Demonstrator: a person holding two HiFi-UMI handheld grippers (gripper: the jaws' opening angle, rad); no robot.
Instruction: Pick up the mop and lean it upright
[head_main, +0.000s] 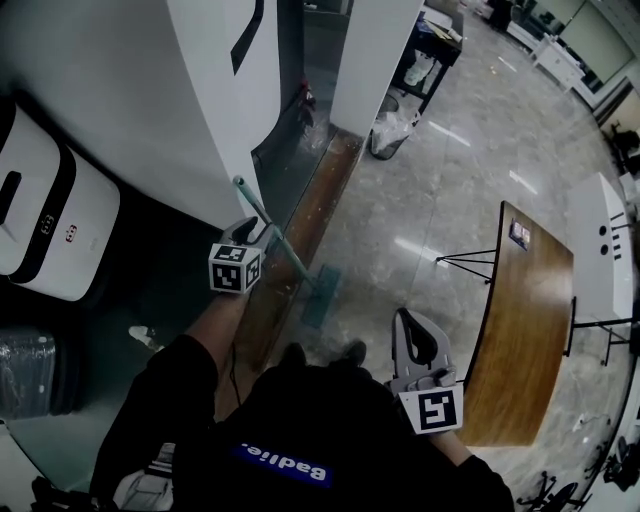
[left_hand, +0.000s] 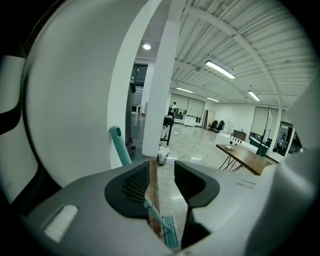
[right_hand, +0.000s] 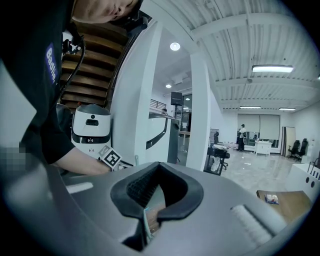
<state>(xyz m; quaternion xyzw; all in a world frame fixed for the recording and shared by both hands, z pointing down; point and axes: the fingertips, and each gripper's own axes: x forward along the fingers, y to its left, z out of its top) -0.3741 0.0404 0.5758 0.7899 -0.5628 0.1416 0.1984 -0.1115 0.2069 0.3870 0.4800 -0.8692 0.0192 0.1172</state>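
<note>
My left gripper has its jaws standing apart. The mop runs slantwise just past them, so I see its teal handle come out beside my left jaw and show again low in the gap, with no pad pressing on it. My right gripper hangs at my side with its jaws closed on nothing. The mop's top end rests against the white panel, and its flat head sits on the glossy floor by the wooden strip, near my feet. I judge it light, a long stiff pole that is smooth and round, so it may roll or slide between the pads. The head probably swivels and could skate on that polished floor. I would take hold on the upper part of the handle, square across it, and close firmly, keeping the head planted while I tip the pole steeper against the panel.
</note>
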